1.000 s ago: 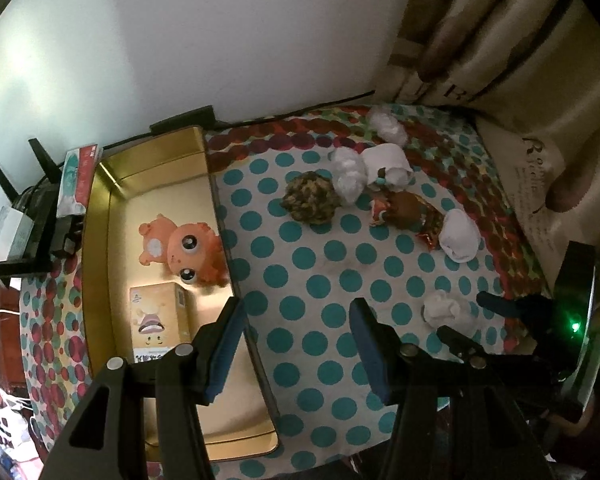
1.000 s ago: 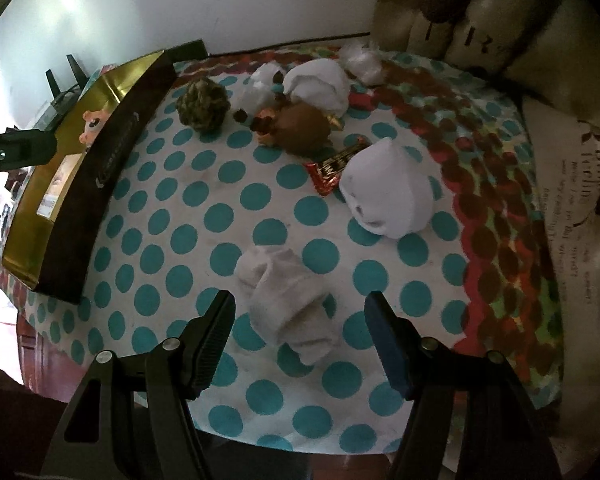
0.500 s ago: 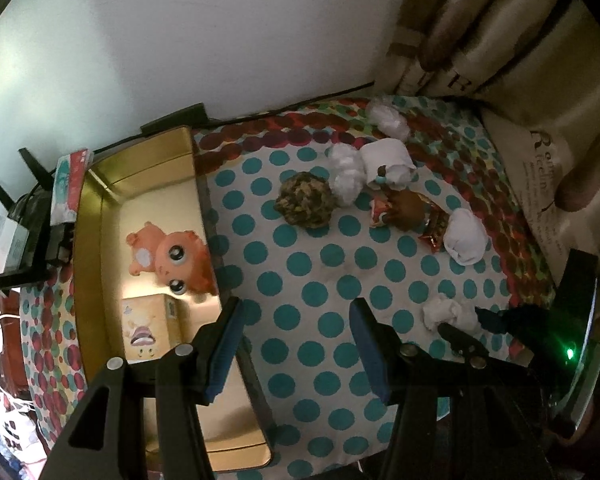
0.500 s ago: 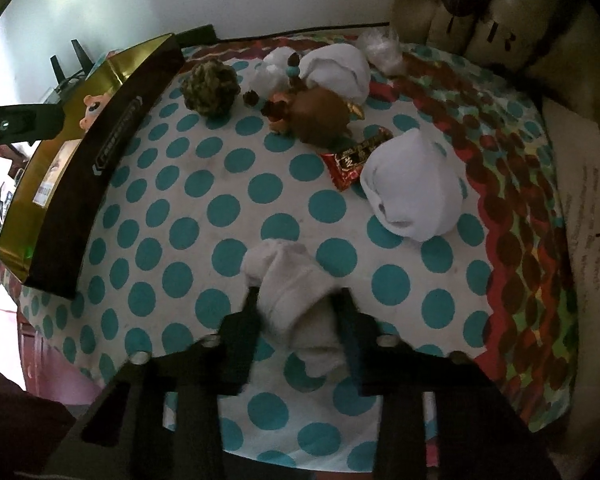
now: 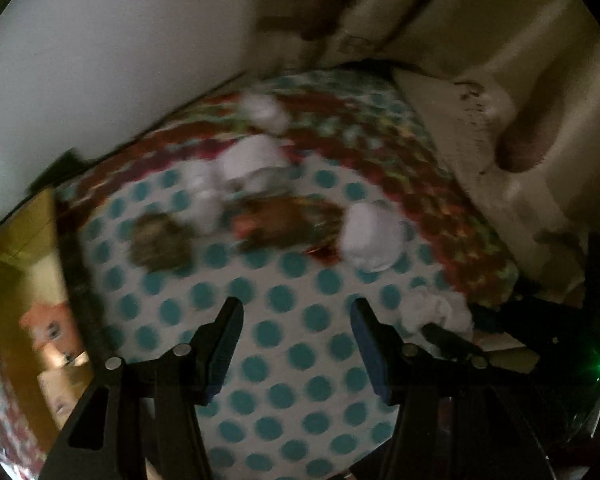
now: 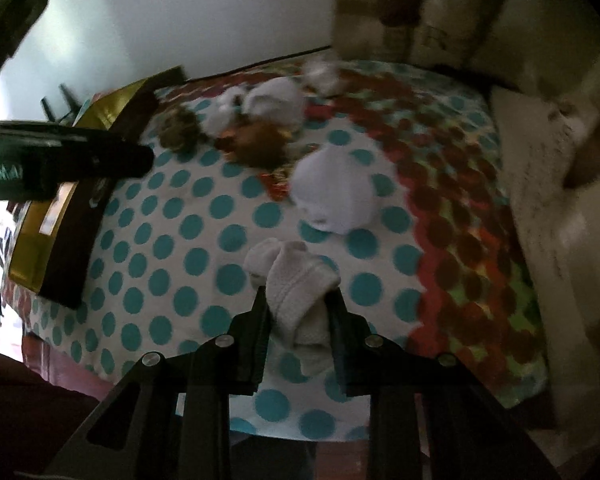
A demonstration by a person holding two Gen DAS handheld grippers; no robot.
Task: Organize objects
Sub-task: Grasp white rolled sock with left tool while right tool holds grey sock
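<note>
In the right wrist view my right gripper (image 6: 296, 296) is closing on a crumpled white sock (image 6: 292, 276), both pads pressing its sides, near the front of the dotted tablecloth (image 6: 204, 216). The same sock (image 5: 436, 312) shows at the right of the blurred left wrist view. My left gripper (image 5: 297, 308) hangs over bare cloth, its jaws opening a little with nothing between them. A gold tray (image 5: 16, 240) on the left holds an orange toy (image 5: 48, 328) and a small box.
Toward the back lie a rolled white sock (image 6: 332, 188), a brown toy (image 6: 260, 144), a greenish ball (image 6: 178, 128) and more white bundles. Beige curtain (image 5: 500, 80) borders the right side. The table's front edge is close below the grippers.
My right gripper's jaws have come together on the white sock and it has drawn back slightly. The left gripper has swung right, away from the gold tray, blurring its view.
</note>
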